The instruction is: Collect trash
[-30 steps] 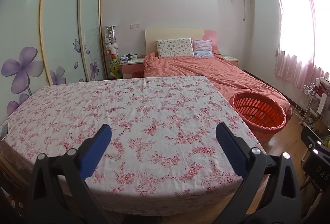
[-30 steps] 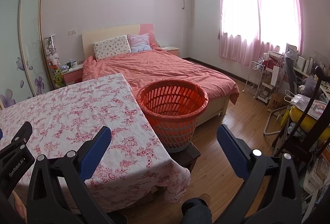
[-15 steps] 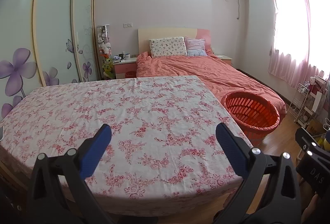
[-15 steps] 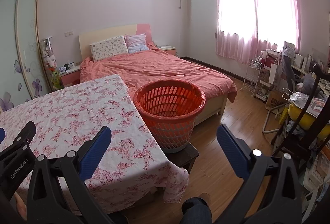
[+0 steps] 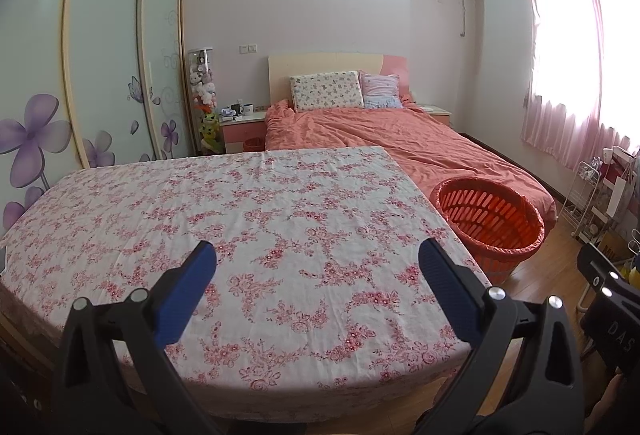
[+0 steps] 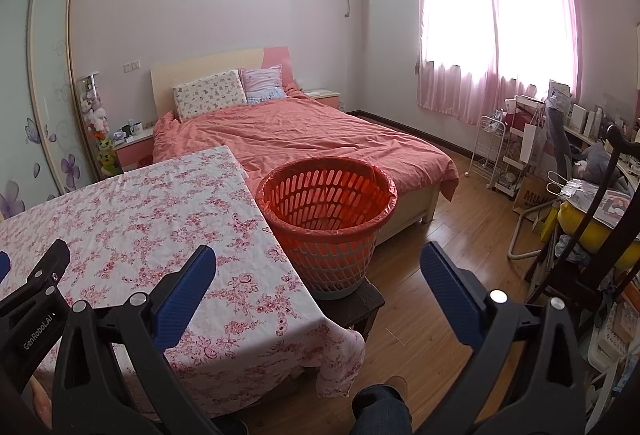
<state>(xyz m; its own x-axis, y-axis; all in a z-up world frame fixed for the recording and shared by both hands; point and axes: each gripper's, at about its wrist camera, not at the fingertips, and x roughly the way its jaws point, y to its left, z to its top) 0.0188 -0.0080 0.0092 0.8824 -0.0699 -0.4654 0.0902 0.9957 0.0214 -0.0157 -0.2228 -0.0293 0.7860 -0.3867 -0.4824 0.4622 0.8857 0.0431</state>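
Left wrist view shows the left gripper [image 5: 316,259] with jaws wide apart, holding nothing, above the flowered table [image 5: 248,211]. Right gripper [image 6: 318,263] is spread apart too, and the orange basket [image 6: 326,227] stands on a dark stool [image 6: 362,301] just beside the table's corner.

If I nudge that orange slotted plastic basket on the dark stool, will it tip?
Probably easily. The orange slotted plastic basket looks empty and thin-walled, so likely light. It narrows toward its base and nearly fills the small dark stool, so a push could slide it off.
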